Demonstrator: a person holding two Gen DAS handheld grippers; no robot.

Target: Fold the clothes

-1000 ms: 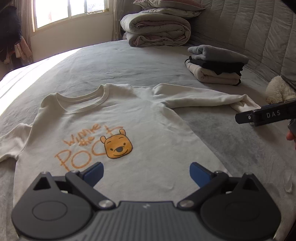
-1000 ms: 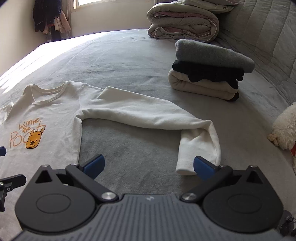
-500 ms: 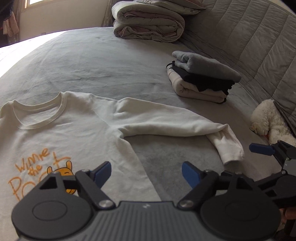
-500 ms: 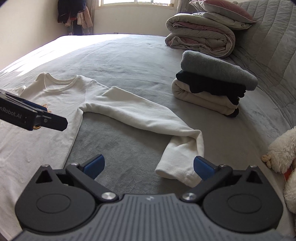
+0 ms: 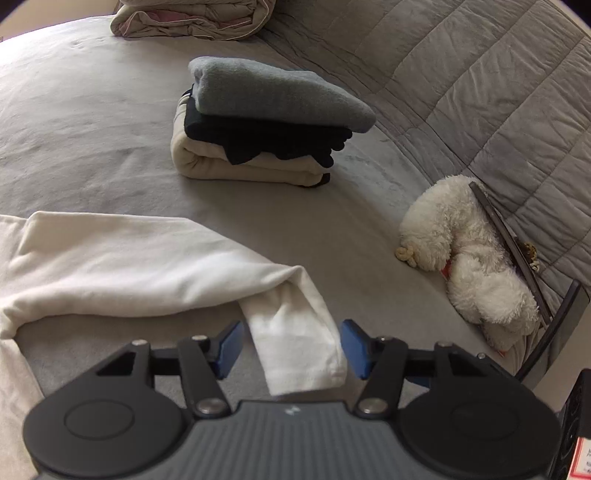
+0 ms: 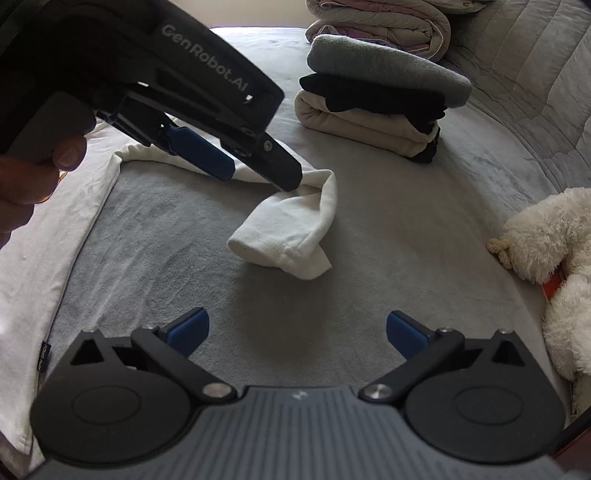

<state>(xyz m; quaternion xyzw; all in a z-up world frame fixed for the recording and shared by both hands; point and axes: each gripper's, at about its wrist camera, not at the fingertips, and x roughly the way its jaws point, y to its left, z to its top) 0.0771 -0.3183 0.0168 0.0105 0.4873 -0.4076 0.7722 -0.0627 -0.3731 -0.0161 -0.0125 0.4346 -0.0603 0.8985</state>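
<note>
A cream long-sleeved sweatshirt (image 6: pixel 33 254) lies flat on the grey bed, its right sleeve (image 5: pixel 122 266) stretched out and bent back at the cuff (image 5: pixel 295 343). My left gripper (image 5: pixel 291 347) is open and straddles that cuff, one blue pad on each side. From the right wrist view the left gripper (image 6: pixel 260 177) reaches in from the upper left, held by a hand (image 6: pixel 33 177), its tips at the sleeve just above the cuff (image 6: pixel 284 236). My right gripper (image 6: pixel 297 328) is open over bare bedspread, short of the cuff, with nothing between its fingers.
A stack of folded clothes (image 5: pixel 266 122) (image 6: pixel 376 92), grey on black on beige, sits beyond the sleeve. A white plush toy (image 5: pixel 465 251) (image 6: pixel 554 251) lies at the right by the quilted headboard (image 5: pixel 480 92). A folded duvet (image 5: pixel 192 18) is at the back.
My left gripper swung right from the shirt's chest to the sleeve cuff, which now lies between its open fingers. It crossed in front of the right gripper, which stayed open.
</note>
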